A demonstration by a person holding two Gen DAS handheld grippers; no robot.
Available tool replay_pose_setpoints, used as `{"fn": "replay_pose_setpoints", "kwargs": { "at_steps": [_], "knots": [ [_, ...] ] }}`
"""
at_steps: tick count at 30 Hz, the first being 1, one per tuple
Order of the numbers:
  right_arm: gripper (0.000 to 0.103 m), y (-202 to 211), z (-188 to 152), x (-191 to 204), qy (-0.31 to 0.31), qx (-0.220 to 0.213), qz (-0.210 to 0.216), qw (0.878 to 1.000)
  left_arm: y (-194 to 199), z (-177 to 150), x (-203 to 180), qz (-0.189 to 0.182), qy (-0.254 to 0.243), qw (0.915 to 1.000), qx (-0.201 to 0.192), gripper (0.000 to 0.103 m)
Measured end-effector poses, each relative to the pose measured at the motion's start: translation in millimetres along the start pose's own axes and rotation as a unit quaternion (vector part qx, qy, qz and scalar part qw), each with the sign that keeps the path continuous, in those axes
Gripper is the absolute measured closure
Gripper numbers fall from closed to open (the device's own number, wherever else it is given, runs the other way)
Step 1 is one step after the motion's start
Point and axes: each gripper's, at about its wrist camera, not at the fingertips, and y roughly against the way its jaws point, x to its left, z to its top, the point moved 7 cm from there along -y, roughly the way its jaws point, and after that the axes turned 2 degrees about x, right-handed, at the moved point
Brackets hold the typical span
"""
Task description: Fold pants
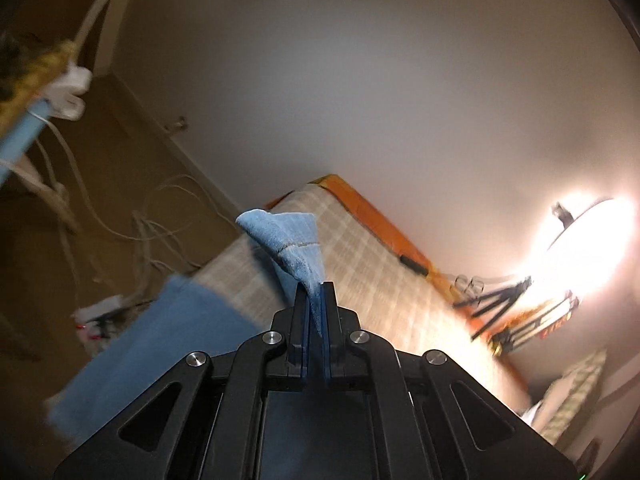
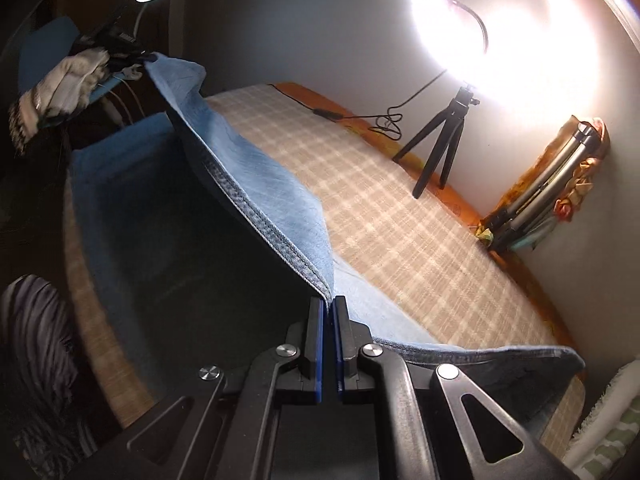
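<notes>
While the big bed (image 2: 400, 216) with its checked cover sits by the wall, the blue pants (image 2: 256, 184) are lifted up off it, stretched between the two grabbers with the rest hanging down onto the cover. A bright round lamp (image 2: 500, 12) shines on a small black tripod (image 2: 440, 148) at the far edge of the bed. The right gripper (image 2: 328, 304) is squeezed tight on the stitched hem, and the left gripper (image 1: 316, 292) is squeezed tight on a pointy bit of the pants.
</notes>
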Motion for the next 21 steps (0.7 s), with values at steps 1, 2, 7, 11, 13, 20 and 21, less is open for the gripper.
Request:
{"fn": "replay_pose_setpoints", "kwargs": {
  "at_steps": [1,2,7,11,13,20,21],
  "knots": [
    [0.101,6.0,-4.2,5.5,0.001,0.0,0.005,1.0,14.7,-14.2,6.6,0.008,-0.009,0.9999,-0.005,0.1],
    [0.101,12.0,-10.2,13.2,0.007,0.0,0.009,1.0,25.0,-24.6,13.4,0.015,-0.014,0.9998,-0.008,0.1],
    [0.101,28.7,-54.1,52.4,0.007,0.019,0.05,0.999,35.6,-93.1,68.5,0.047,0.003,0.9986,0.023,0.1],
    [0.101,3.9,-88.5,78.1,0.017,0.067,0.062,0.996,19.4,-134.9,108.1,0.056,0.048,0.9958,0.054,0.1],
    [0.101,-7.3,-96.3,86.2,0.023,0.083,0.064,0.994,16.3,-146.9,117.3,0.054,0.061,0.9951,0.056,0.1],
    [0.068,-8.6,-77.8,85.0,0.019,0.117,0.118,0.986,17.1,-150.1,116.6,0.044,0.053,0.9964,0.049,0.1],
    [0.066,-3.0,-68.2,86.6,0.02,0.108,0.125,0.986,16.7,-150.5,116.7,0.044,0.048,0.9967,0.049,0.1]
  ]
}}
